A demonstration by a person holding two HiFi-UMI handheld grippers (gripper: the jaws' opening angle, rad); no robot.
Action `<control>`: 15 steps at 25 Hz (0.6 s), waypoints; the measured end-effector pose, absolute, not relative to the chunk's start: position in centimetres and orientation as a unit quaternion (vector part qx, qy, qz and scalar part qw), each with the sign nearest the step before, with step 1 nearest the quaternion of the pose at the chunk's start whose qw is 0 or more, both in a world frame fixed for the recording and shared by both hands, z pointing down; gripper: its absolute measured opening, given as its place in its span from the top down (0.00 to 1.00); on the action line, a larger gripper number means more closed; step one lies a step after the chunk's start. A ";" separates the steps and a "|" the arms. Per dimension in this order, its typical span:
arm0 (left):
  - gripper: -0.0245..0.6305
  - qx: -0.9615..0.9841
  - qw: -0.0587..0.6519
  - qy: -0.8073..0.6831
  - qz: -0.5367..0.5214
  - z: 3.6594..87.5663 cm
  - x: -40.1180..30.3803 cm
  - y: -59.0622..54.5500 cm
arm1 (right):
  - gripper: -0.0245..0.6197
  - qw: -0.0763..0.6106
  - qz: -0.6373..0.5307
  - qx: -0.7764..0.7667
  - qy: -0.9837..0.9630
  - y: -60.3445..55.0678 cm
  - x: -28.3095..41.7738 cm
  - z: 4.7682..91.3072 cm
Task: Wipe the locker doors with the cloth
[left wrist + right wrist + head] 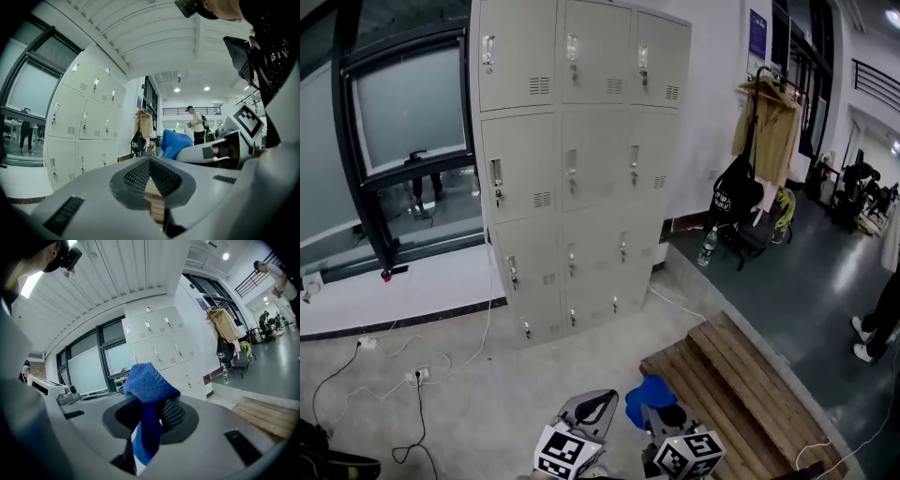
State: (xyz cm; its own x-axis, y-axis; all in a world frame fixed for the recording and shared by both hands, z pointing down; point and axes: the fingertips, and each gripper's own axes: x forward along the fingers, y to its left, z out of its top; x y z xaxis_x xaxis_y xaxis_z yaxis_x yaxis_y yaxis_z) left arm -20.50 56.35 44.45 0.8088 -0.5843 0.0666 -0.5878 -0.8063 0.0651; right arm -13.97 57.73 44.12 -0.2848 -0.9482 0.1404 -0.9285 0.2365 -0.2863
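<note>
Wiping seems not yet begun: the lockers (572, 159) stand upper centre, well apart from both grippers. The right gripper (157, 420) clamps the cloth (147, 387); the left gripper (151, 164) is closed, empty.

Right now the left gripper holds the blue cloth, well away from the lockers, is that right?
Not quite: the cloth is clamped in the right gripper, as the right gripper view shows. The left gripper holds nothing. The lockers do stand well away from both.
</note>
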 end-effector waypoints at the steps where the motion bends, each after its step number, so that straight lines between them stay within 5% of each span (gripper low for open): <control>1: 0.95 0.951 0.043 -0.306 0.024 44.6 -20.3 55.2 | 0.83 0.032 -0.162 -0.598 0.784 56.6 -13.8 44.2; 15: 0.95 0.958 0.057 -0.278 0.037 46.1 -17.0 47.2 | 0.83 0.026 -0.168 -0.609 0.774 48.1 -11.1 44.9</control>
State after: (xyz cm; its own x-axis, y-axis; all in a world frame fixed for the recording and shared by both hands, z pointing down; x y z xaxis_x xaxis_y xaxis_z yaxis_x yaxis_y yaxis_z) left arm -17.02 47.22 46.13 0.8432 -0.5278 0.1023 -0.5362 -0.8394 0.0887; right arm -11.09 48.11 44.87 -0.2558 -0.9527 0.1643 -0.9353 0.2010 -0.2913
